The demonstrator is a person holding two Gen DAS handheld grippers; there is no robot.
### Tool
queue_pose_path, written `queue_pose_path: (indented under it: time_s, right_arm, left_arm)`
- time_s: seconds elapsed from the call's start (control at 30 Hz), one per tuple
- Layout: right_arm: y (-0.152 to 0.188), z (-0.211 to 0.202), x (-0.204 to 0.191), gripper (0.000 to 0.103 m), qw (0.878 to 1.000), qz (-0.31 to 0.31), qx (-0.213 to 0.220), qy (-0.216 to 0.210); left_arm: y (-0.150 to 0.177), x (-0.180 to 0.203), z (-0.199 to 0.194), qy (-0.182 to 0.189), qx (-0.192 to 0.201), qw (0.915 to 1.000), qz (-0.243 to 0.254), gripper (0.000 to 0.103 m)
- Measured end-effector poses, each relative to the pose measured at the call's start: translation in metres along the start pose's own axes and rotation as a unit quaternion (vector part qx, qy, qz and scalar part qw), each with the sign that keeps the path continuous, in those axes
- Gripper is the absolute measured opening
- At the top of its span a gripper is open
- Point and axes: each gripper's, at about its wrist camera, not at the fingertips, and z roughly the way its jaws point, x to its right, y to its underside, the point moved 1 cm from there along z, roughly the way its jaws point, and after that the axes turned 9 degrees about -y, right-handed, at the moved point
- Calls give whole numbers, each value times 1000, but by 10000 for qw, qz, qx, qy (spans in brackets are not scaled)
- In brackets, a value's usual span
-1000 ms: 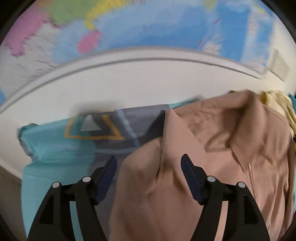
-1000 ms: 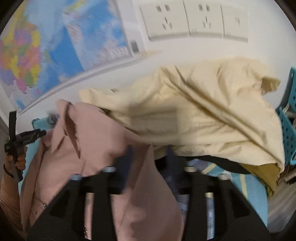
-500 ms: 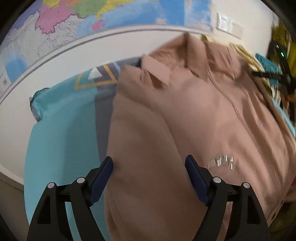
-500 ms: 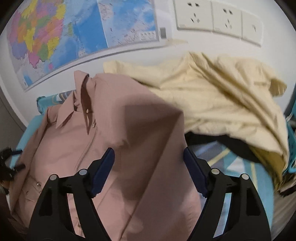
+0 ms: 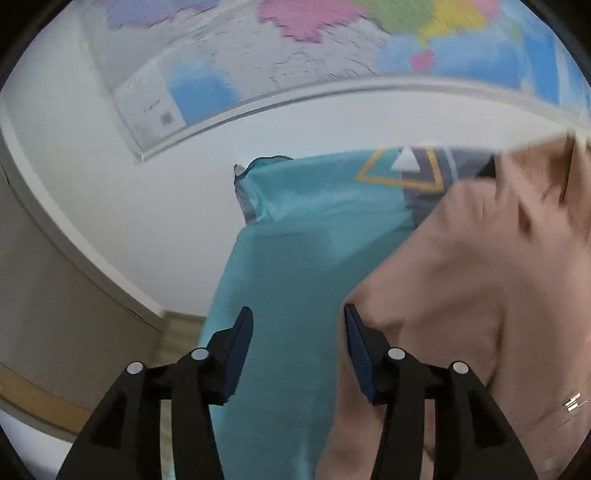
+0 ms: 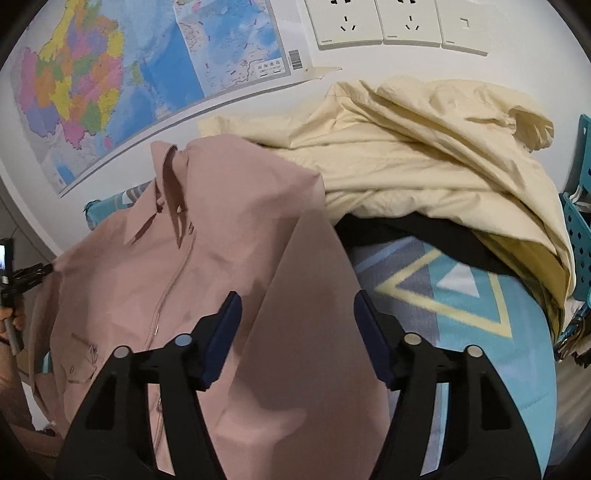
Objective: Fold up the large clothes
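A pink collared shirt (image 6: pixel 207 229) lies front up on a teal patterned cover (image 6: pixel 461 306), collar toward the wall. My right gripper (image 6: pixel 297 317) hovers over the shirt's right side. Its jaws are closing with pink fabric below and between them, but the pads are not pressing on it. My left gripper (image 5: pixel 297 332) is at the shirt's left shoulder edge (image 5: pixel 480 277). Its jaws are closing over the teal cover (image 5: pixel 303 240), and the shirt's edge lies beside the right finger (image 5: pixel 354 332). The left gripper (image 6: pixel 22 277) also shows at the far left of the right wrist view.
A crumpled cream garment (image 6: pixel 424 147) lies over a black one (image 6: pixel 388 229) behind the shirt on the right. A teal basket (image 6: pixel 576 229) stands at the far right. A map (image 6: pixel 110 81) and sockets (image 6: pixel 369 22) are on the wall. The cover's left edge drops toward the floor (image 5: pixel 181 332).
The left gripper swung left from above the shirt's chest to its shoulder edge, and its jaws narrowed. The right gripper came a little lower over the shirt, which now lies spread out.
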Motion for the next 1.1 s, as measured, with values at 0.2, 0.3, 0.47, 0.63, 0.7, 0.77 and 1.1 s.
queue_pose_path:
  time_s: [0.2, 0.3, 0.47, 0.63, 0.7, 0.77, 1.1]
  right_arm:
    - [37, -25, -14, 74, 9994, -228, -177, -202]
    - [52, -36, -34, 78, 9979, -522, -181, -337]
    - [69, -37, -58, 79, 9950, -843, -197, -489]
    - [73, -30, -60, 80, 9941, -749, -202, -754]
    - [73, -30, -57, 80, 9941, -671, -174, -829]
    - [73, -32, -54, 80, 9943, -598, -139, -876]
    - [85, -59, -36, 79, 9976, -443, 54, -522]
  left_arm:
    - [36, 12, -57, 1866, 749, 9795, -118, 65]
    - [67, 27, -80, 2106, 889, 9733, 196, 75]
    - [123, 34, -89, 2179, 450, 9747, 205, 75]
    - [168, 33, -88, 1861, -56, 9819, 347, 35]
    - [172, 14, -74, 1737, -366, 9841, 5, 3]
    - [169, -15, -69, 1545, -366, 9861, -488, 3]
    - [130, -49, -64, 200, -20, 9973, -701, 32]
